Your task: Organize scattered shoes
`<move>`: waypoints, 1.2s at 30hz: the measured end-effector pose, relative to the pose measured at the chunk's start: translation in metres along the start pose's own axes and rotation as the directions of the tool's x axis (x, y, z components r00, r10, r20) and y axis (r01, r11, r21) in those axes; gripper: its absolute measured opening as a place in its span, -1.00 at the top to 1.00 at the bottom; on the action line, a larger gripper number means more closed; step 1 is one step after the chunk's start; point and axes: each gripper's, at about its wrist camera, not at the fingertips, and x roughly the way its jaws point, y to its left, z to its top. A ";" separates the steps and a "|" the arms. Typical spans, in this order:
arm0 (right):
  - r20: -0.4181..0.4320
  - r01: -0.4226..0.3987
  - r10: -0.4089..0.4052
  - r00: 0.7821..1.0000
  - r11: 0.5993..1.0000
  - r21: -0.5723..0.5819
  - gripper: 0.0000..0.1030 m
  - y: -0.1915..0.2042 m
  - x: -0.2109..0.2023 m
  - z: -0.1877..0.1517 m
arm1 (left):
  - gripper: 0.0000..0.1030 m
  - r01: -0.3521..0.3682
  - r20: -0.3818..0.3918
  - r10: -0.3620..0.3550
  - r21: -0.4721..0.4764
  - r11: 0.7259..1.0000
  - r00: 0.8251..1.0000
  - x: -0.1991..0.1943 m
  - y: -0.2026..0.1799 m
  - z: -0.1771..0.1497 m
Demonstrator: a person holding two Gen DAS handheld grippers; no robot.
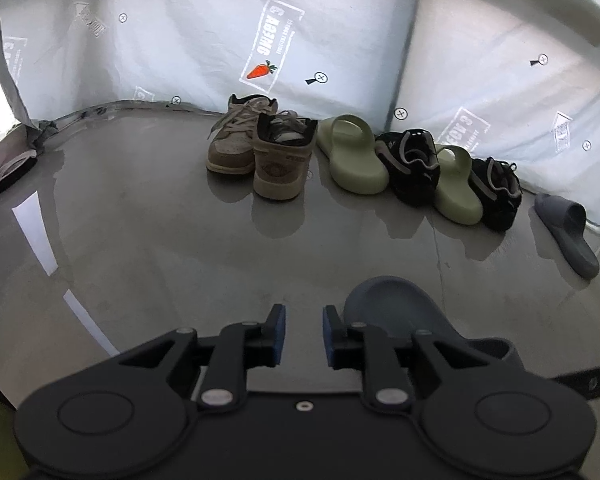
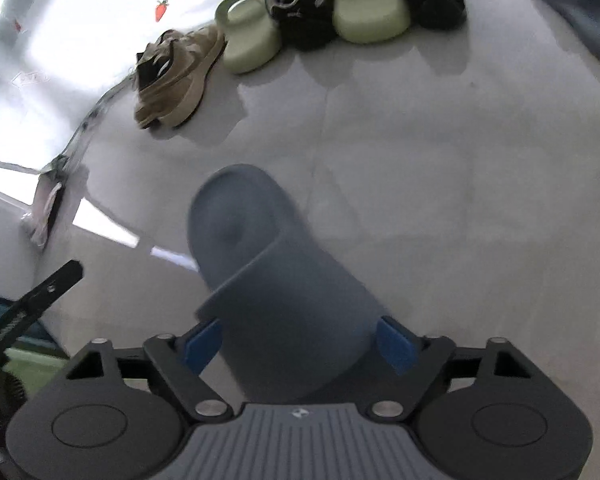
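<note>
A row of shoes stands along the far wall: two beige sneakers (image 1: 256,148), two green slides (image 1: 350,156), two black sneakers (image 1: 414,164) and one grey slide (image 1: 568,232). A second grey slide (image 2: 276,280) lies on the floor close to me; it also shows in the left wrist view (image 1: 404,308). My right gripper (image 2: 300,340) has its fingers on both sides of that slide's strap end, shut on it. My left gripper (image 1: 304,332) is open and empty, just left of the slide's heel.
The glossy grey floor (image 1: 160,240) stretches between me and the shoe row. White printed sheeting (image 1: 220,40) forms the wall behind the shoes. A bundle of cloth (image 1: 4,168) lies at the left edge.
</note>
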 end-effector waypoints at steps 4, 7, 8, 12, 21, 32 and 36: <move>-0.044 0.013 -0.018 0.999 0.993 -0.113 -0.54 0.022 0.006 -0.008 | 0.61 0.007 -0.003 -0.007 0.001 1.000 1.000 0.001 0.000 -0.001; -0.052 -0.030 0.021 0.998 0.985 -0.172 -0.54 0.034 0.009 -0.015 | 0.61 0.005 0.001 -0.005 -0.001 1.000 1.000 0.000 0.002 -0.002; -0.038 -0.041 0.034 0.999 0.984 -0.175 -0.54 0.036 0.008 -0.016 | 0.61 0.002 0.002 -0.002 -0.002 1.000 1.000 0.000 0.004 -0.002; 0.020 -0.080 0.085 0.996 0.979 -0.188 -0.54 0.042 0.003 -0.018 | 0.61 -0.010 -0.010 0.010 -0.018 1.000 1.000 -0.001 0.013 -0.005; 0.046 -0.086 0.098 0.994 0.975 -0.204 -0.27 0.047 0.023 -0.011 | 0.61 -0.032 -0.036 0.031 -0.029 0.999 0.999 -0.001 0.035 -0.009; 0.053 -0.037 0.041 0.998 0.997 -0.070 -0.25 0.100 0.052 0.012 | 0.61 -0.083 -0.071 0.081 -0.027 0.996 0.994 0.001 0.094 -0.010; 0.077 -0.032 0.036 0.996 0.998 -0.051 -0.25 0.120 0.064 0.020 | 0.61 -0.095 -0.077 0.094 -0.018 0.995 0.993 0.003 0.118 -0.007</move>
